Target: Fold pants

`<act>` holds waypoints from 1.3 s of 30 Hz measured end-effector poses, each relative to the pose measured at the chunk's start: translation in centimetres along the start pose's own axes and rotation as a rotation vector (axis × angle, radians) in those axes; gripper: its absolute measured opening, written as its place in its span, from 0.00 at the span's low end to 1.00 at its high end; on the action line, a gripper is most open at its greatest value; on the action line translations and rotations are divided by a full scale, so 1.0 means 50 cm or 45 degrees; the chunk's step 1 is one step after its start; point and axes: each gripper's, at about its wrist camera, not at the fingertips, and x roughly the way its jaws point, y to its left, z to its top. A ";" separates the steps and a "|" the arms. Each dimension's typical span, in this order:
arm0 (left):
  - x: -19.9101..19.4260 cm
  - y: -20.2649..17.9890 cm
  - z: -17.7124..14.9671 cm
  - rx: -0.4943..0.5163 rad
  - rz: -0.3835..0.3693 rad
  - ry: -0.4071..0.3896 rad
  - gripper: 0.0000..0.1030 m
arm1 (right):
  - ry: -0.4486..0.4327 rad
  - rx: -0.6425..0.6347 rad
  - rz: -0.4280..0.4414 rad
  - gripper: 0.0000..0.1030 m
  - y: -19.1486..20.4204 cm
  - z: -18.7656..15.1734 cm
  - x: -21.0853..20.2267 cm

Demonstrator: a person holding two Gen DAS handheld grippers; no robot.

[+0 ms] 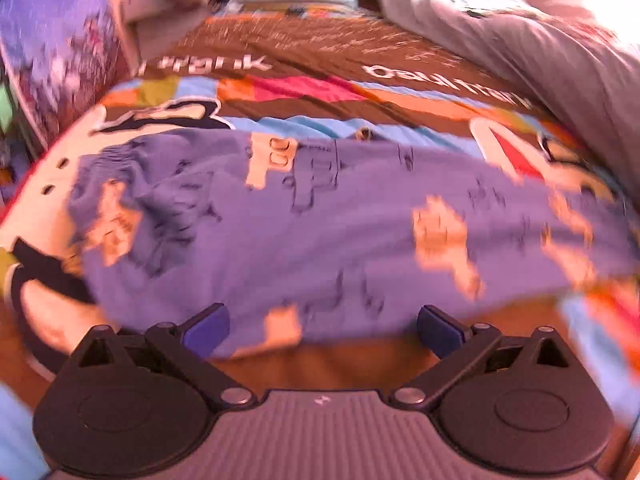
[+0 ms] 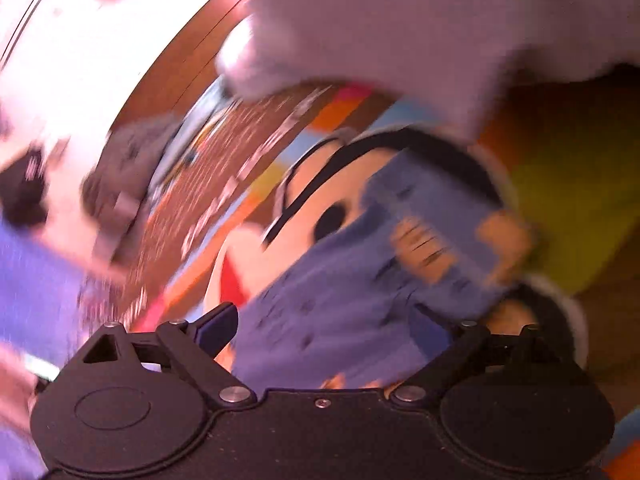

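A pair of blue patched jeans [image 1: 340, 220] is seen spread crosswise over a brightly coloured cartoon-print bedspread [image 1: 304, 96], with the waistband button at the far edge and pale orange patches scattered over the fabric. The left gripper [image 1: 322, 330] is held just above the near edge of the pants, its blue-padded jaws spread wide and nothing caught between them. A crumpled grey duvet [image 1: 520, 40] is piled along the right side of the bed, and pillows are blurred at the far end. In the right wrist view, the right gripper [image 2: 332, 336] is likewise shown with jaws parted; a folded part of the jeans [image 2: 360, 300] lies between them, though the right pad is hidden behind the cloth and no pressing contact can be made out. The cartoon face printed on the bedspread [image 2: 304, 200] is visible beside the denim. Both views are smeared by motion.
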 end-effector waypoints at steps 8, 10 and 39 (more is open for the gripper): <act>-0.033 0.029 -0.016 -0.215 0.012 -0.059 1.00 | 0.003 -0.586 0.038 0.99 0.127 -0.092 -0.005; -0.042 0.023 -0.025 -0.200 0.025 -0.079 1.00 | 0.072 -0.740 0.145 0.99 0.164 -0.125 0.005; 0.050 -0.006 0.049 -0.255 0.204 -0.044 0.99 | 0.116 -0.719 -0.329 0.99 0.149 -0.104 0.046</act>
